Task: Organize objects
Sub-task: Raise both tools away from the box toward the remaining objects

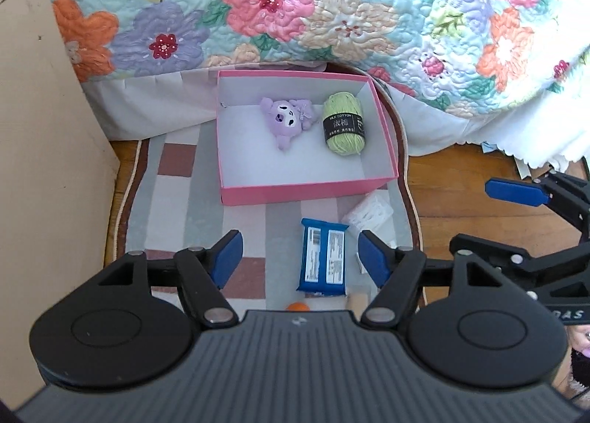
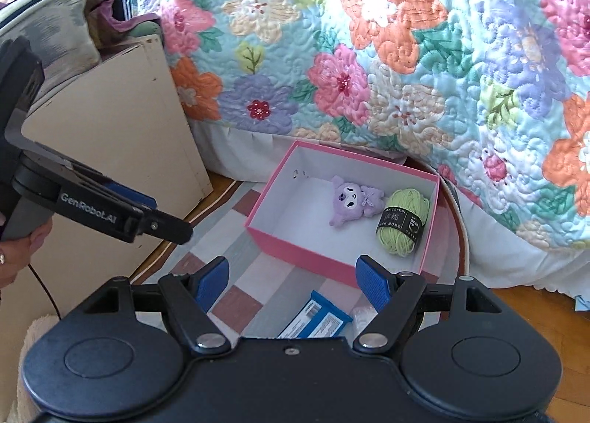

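tongs are seen spread and empty: left gripper (image 1: 300, 257) above the blue packet (image 1: 323, 261) on the rug (image 1: 206, 216), right gripper (image 2: 293, 283) beside it; pink box (image 1: 295, 192) lies beyond.

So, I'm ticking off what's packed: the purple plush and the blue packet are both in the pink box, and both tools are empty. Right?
Not quite. The purple plush is in the pink box, but its companion there is the green yarn. The blue packet lies on the rug outside, as the left wrist view shows. Both tools are empty.
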Demonstrator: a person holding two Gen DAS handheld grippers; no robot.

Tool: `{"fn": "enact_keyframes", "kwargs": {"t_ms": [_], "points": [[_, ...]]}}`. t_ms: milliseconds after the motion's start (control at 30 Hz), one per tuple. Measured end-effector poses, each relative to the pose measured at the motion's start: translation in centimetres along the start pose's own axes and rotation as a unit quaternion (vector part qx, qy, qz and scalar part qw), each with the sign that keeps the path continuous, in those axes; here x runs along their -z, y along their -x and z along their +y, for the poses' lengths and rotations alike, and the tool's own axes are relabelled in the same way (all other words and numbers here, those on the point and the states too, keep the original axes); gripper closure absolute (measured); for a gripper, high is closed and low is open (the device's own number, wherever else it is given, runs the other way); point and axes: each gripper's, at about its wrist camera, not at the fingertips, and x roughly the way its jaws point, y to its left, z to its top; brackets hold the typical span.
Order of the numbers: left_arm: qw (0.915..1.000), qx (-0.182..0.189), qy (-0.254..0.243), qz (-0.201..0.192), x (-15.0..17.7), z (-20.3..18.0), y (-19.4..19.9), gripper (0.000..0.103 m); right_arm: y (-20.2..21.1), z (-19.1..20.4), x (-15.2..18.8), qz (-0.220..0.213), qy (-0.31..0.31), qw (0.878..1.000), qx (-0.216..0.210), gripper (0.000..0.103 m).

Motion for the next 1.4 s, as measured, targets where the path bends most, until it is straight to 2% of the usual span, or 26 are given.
{"fn": "enact_keyframes", "kwargs": {"t_ms": [333,400,567,767,933,1167,1300,1400], "points": [[0.9987,0.029,-0.042,-0.008,3.8,-3.3,4.5,0.034,2.6,1.2,4.2,0.008,-0.015,1.000,-0.004,0.022],[0.9980,0.034,-0.053,-0.009,4.6,-3.9,5.1,0.031,3.2,1.4,4.9,0.009,-0.016,1.000,-0.007,0.022],[0.9960,0.023,-0.086,-0.011,6.5,-4.9,5.4,0.028,4.4,2.4,6.9,0.019,-0.008,1.000,-0.012,0.022],[0.9954,0.023,-0.093,0.007,8.0,-4.4,4.1,0.028,4.3,3.3,8.6,0.040,0.023,0.999,-0.015,0.022],[0.9961,0.025,-0.079,0.028,8.7,-3.6,2.0,0.027,2.9,3.3,9.4,0.055,0.037,0.997,-0.024,0.022],[0.9960,0.020,-0.061,0.062,8.7,-2.6,-1.4,0.027,1.0,2.7,10.2,0.057,0.024,0.997,-0.044,0.021],[0.9961,0.024,-0.069,0.049,8.9,-2.2,-2.8,0.027,-0.8,1.8,10.5,0.052,0.012,0.997,-0.052,0.020],[0.9953,0.027,-0.089,0.027,9.2,-1.8,-3.0,0.027,-1.7,1.2,10.7,0.056,-0.008,0.998,-0.036,0.019]]}}
